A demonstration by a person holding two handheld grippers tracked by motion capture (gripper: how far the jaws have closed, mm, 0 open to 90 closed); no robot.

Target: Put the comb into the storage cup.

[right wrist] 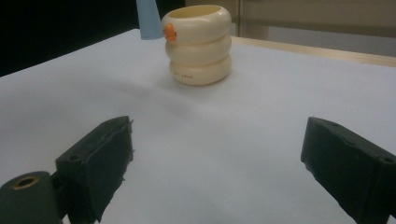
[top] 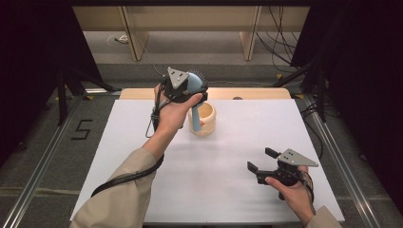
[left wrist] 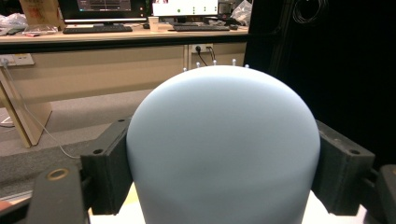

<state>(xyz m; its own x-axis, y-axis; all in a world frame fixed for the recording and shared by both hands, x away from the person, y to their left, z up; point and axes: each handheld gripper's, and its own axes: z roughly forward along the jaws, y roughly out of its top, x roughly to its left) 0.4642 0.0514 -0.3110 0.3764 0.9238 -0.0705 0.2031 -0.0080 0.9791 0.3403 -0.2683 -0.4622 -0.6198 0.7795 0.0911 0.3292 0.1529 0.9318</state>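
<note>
Blue plastic hairbrush clamped by its broad head in the left claw, handle dipping beside the cream cup; smooth, light, likely slippery. Right claw gapes wide, idle.

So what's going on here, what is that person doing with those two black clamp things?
A person at a white table holds a gripper in each hand. The left gripper has its fingers closed on the head of a pale blue hairbrush, held up next to a cream ribbed cup, the handle pointing down beside it. The right gripper rests low near the table's front edge, fingers open and holding nothing.
</note>
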